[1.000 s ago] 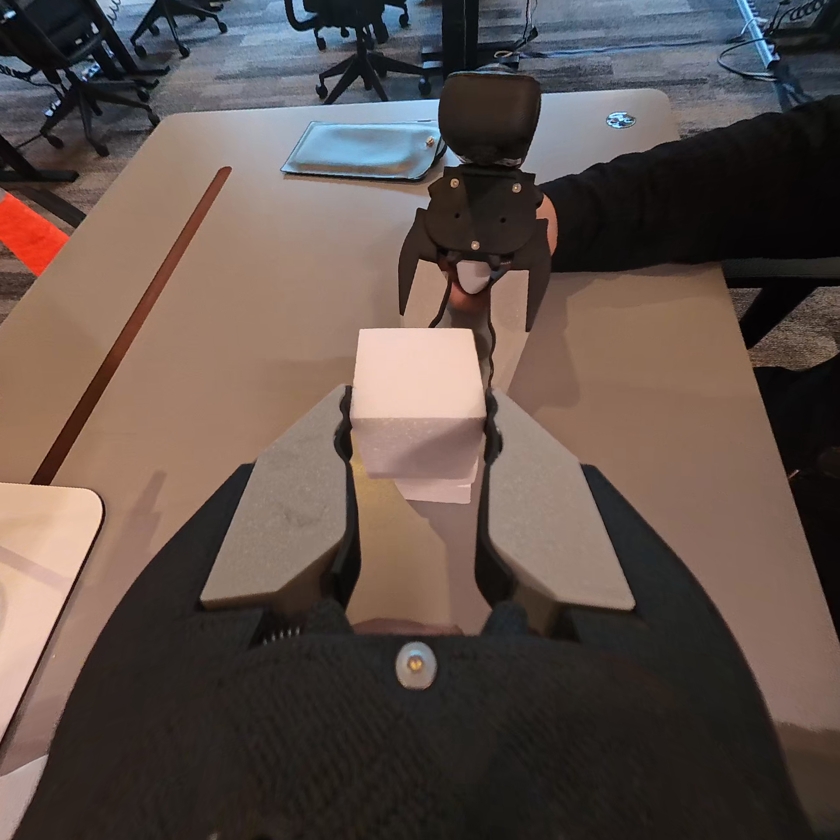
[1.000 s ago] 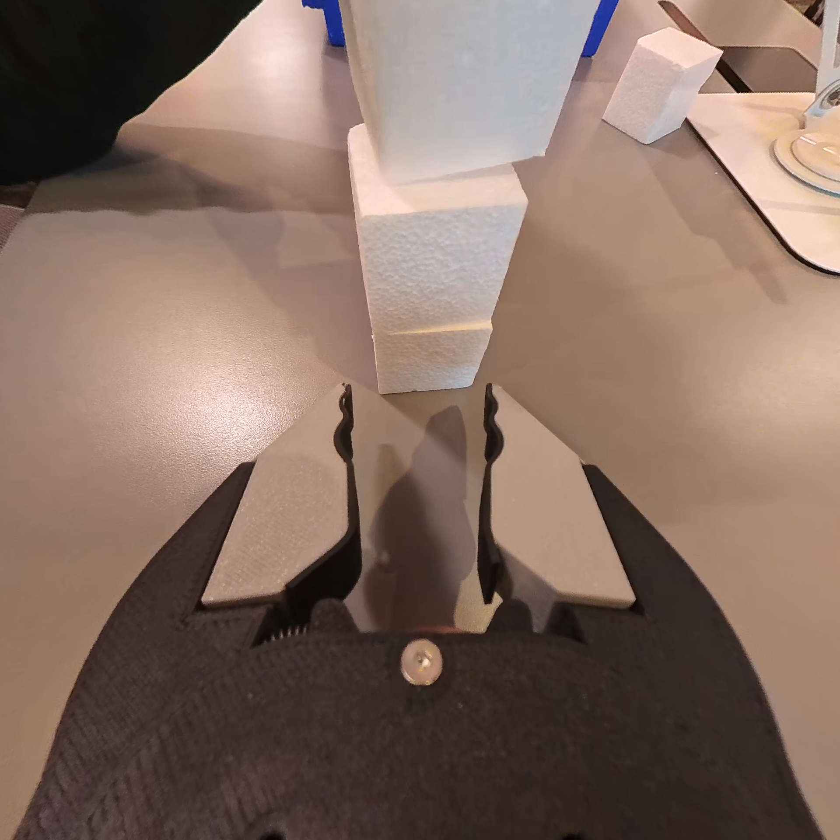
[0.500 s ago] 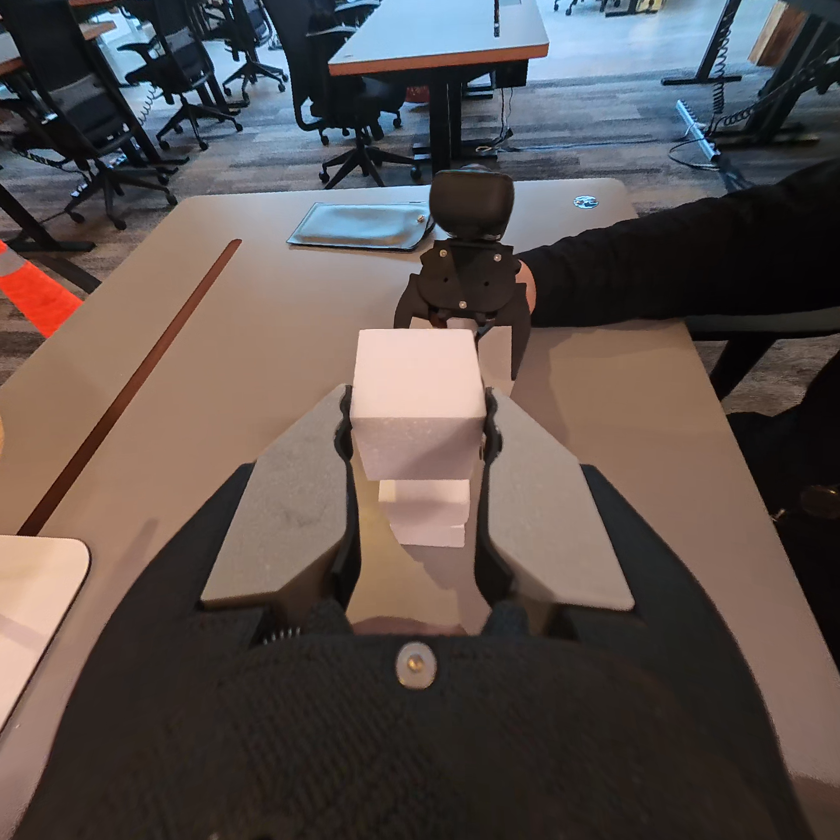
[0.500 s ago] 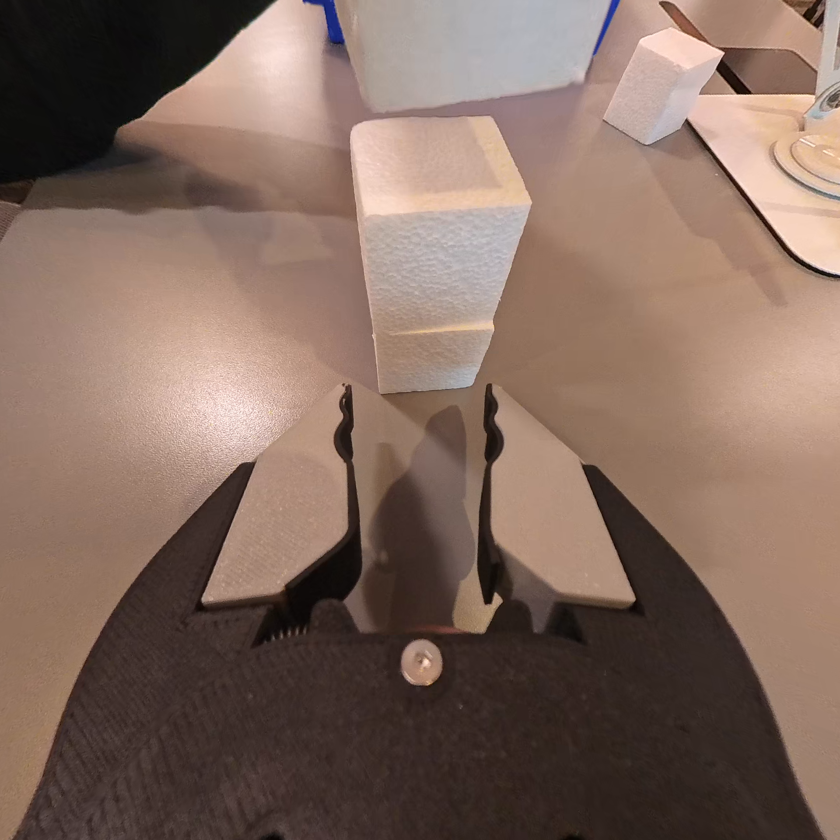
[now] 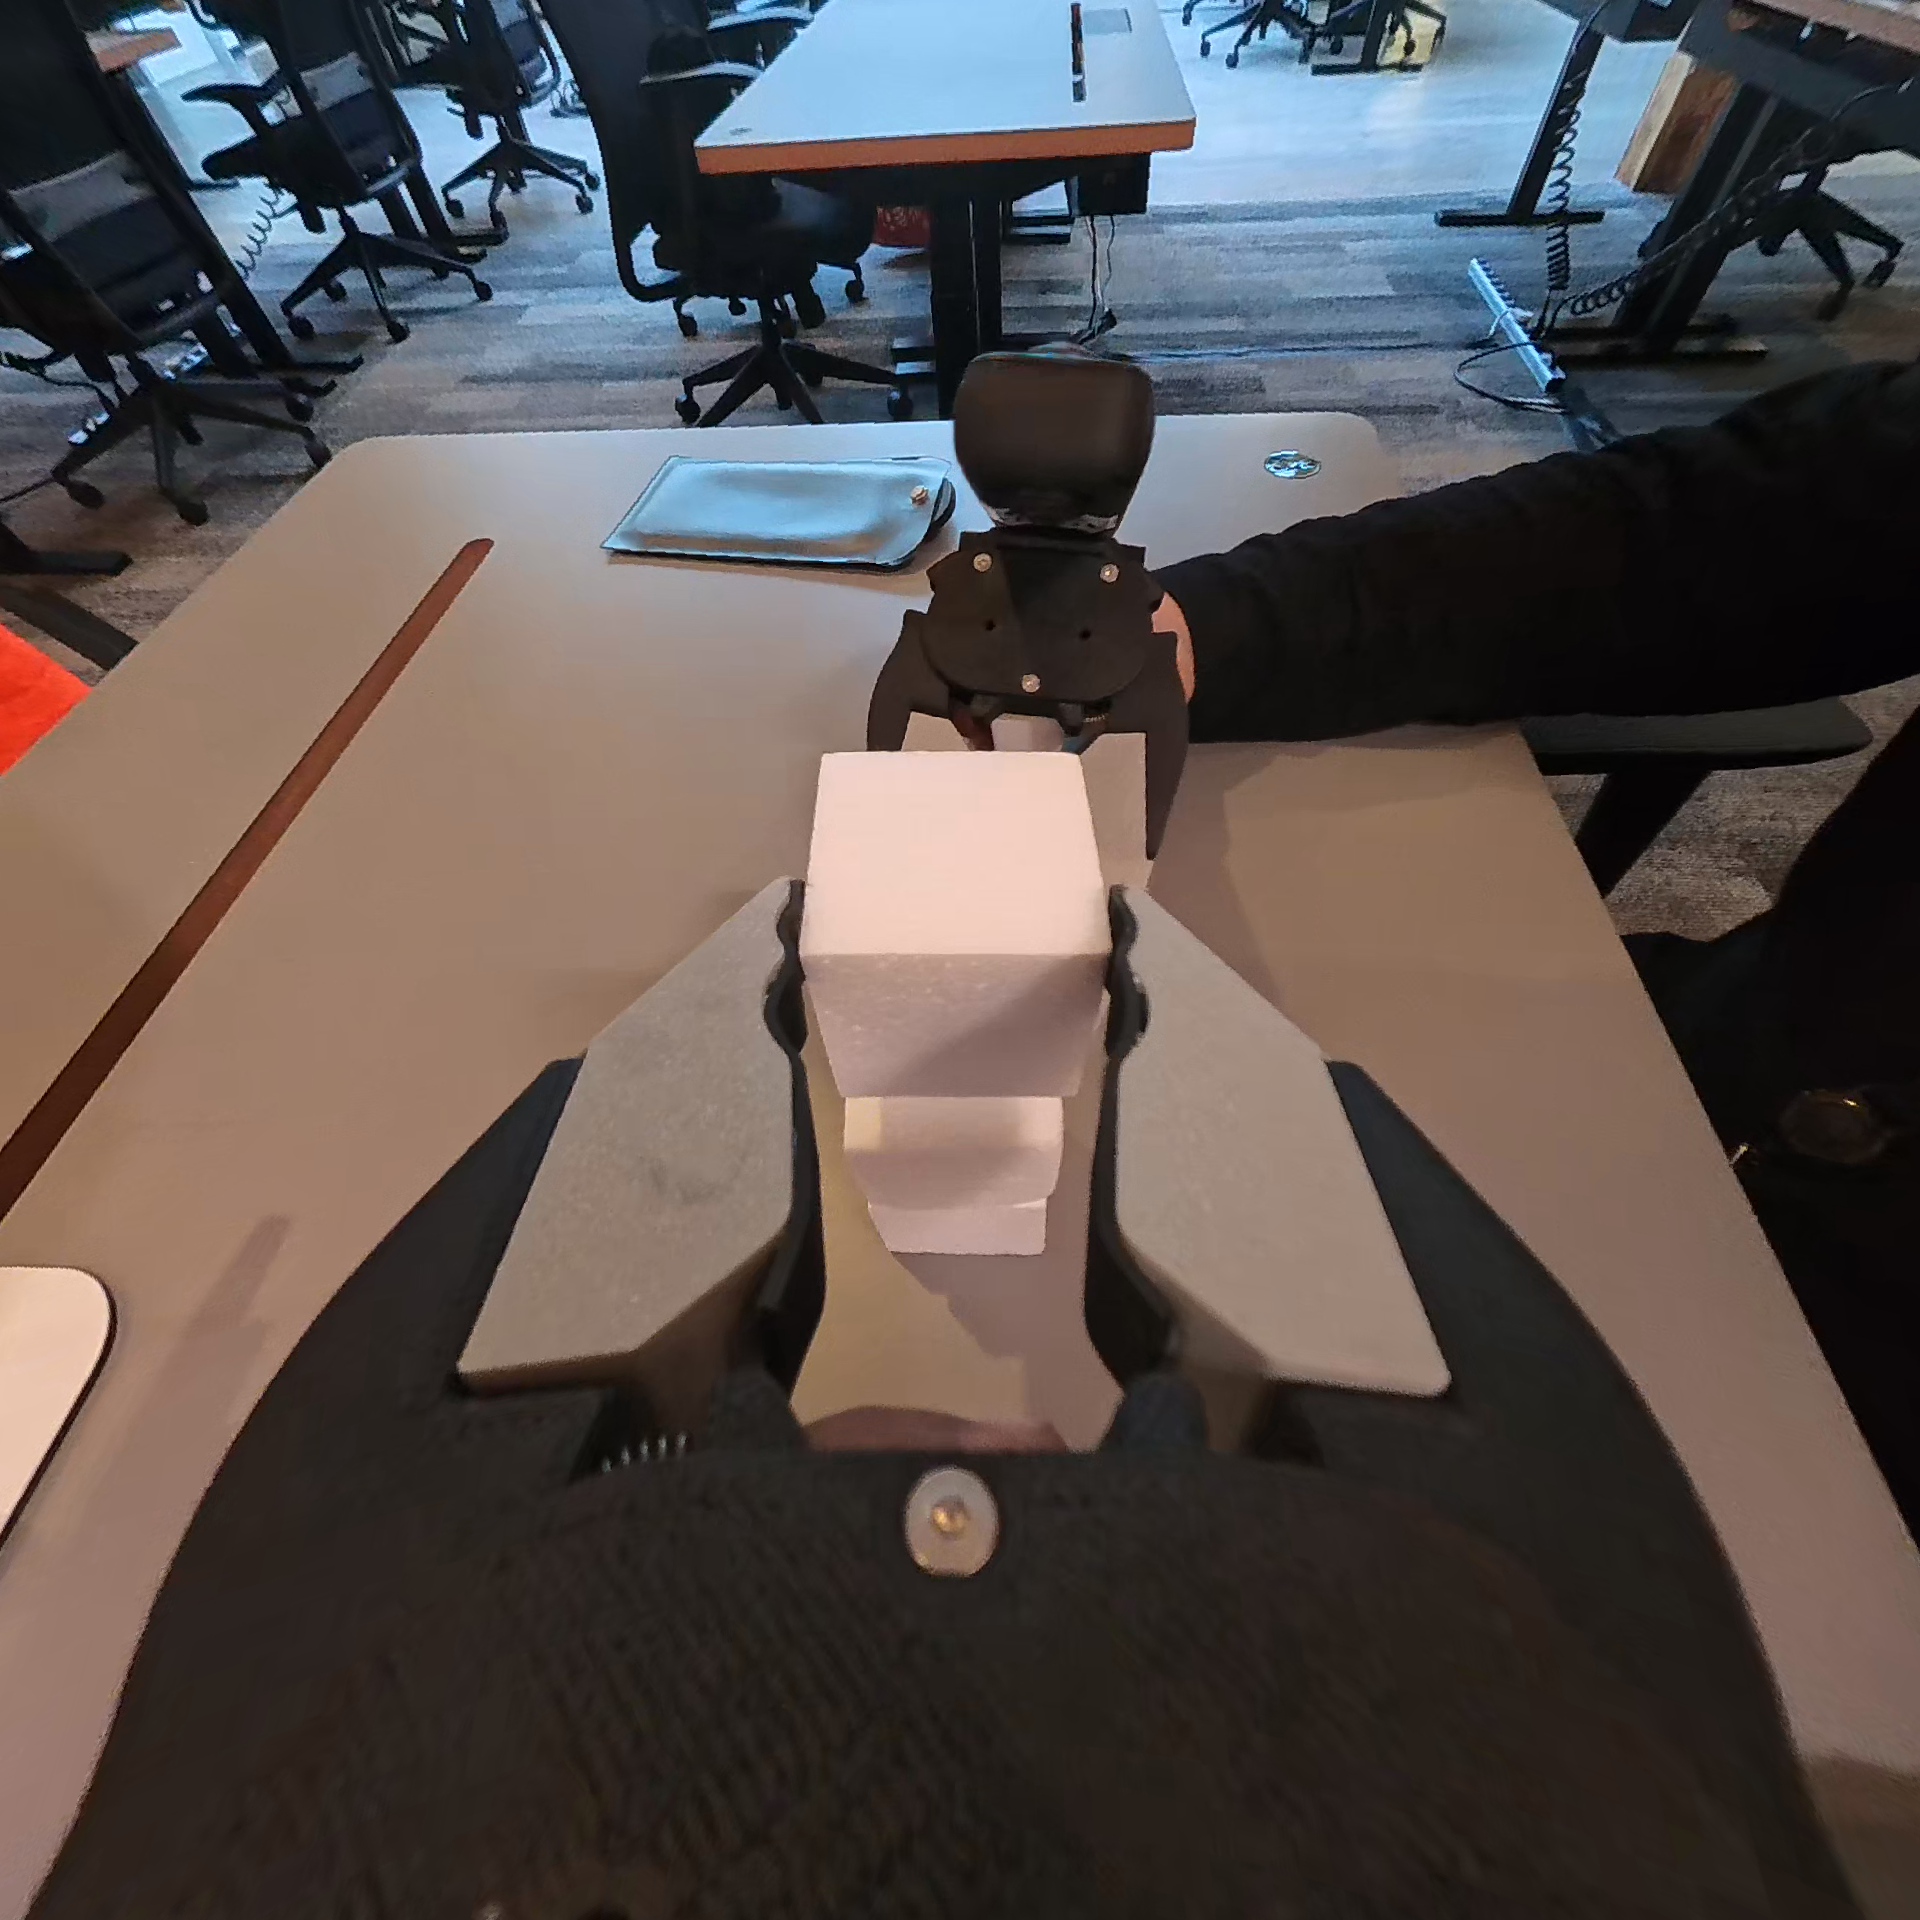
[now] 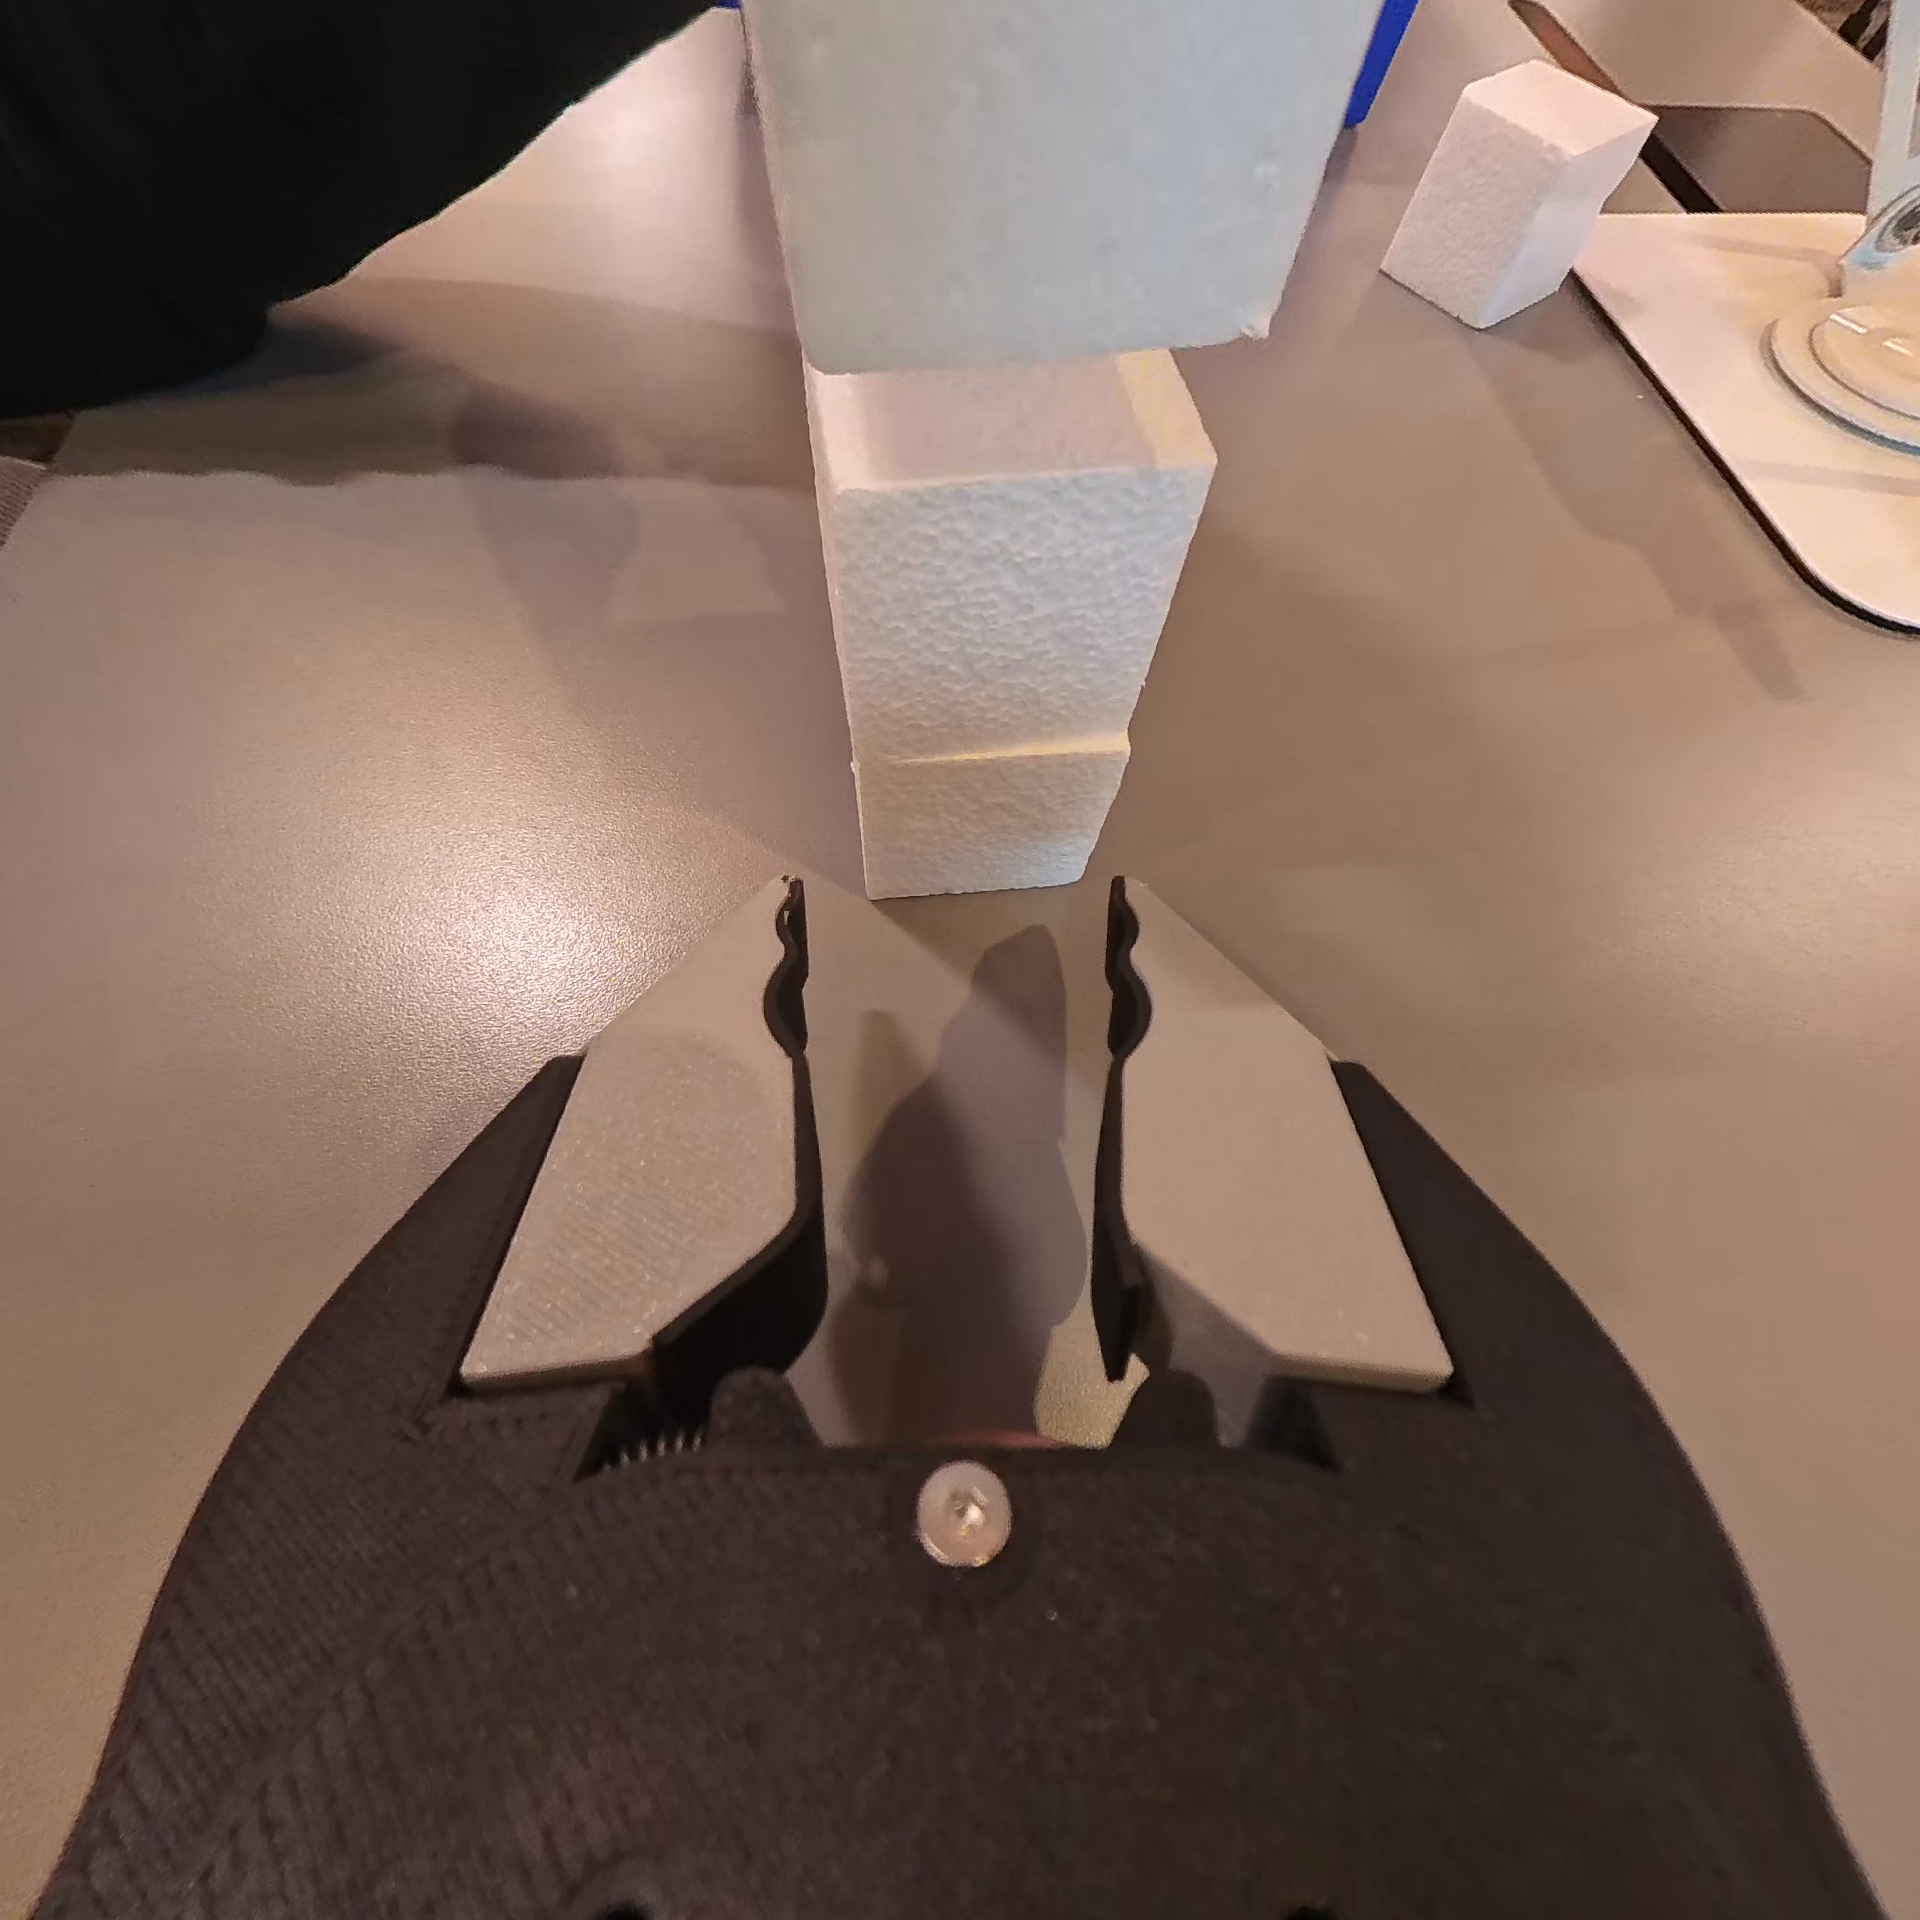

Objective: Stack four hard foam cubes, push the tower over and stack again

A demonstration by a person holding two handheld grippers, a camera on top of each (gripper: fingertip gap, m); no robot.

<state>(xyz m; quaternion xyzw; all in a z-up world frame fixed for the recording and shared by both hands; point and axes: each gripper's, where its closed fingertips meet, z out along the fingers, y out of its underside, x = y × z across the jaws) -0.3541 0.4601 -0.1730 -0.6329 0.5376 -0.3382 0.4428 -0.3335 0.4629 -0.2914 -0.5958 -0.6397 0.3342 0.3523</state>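
Observation:
My left gripper [image 5: 951, 935] is shut on a white foam cube [image 5: 951, 862] and holds it over a stack of two white foam cubes [image 5: 951, 1174] on the grey table [image 5: 468, 831]. In the right wrist view the held cube [image 6: 1039, 156] hangs very close over the stack's upper cube [image 6: 1008, 592], shifted slightly left; I cannot tell if they touch. The lower cube [image 6: 987, 821] sits a little askew. My right gripper [image 6: 951, 904] is open and empty, low over the table just short of the stack. A fourth cube [image 6: 1507, 187] lies at the back right.
A white base plate with a stand [image 6: 1714, 343] lies on the right, and something blue [image 6: 1371, 62] lies behind the stack. A dark flat pouch [image 5: 779, 509] lies at the table's far end. A black sleeve [image 5: 1558, 603] reaches in from the right. Office chairs and desks stand beyond. My right fingertips sit around 12 cm from my left ones.
The left gripper lifted its cube up off the stack half a second ago and has lowered it back close to the stack's top. The right gripper has not moved.

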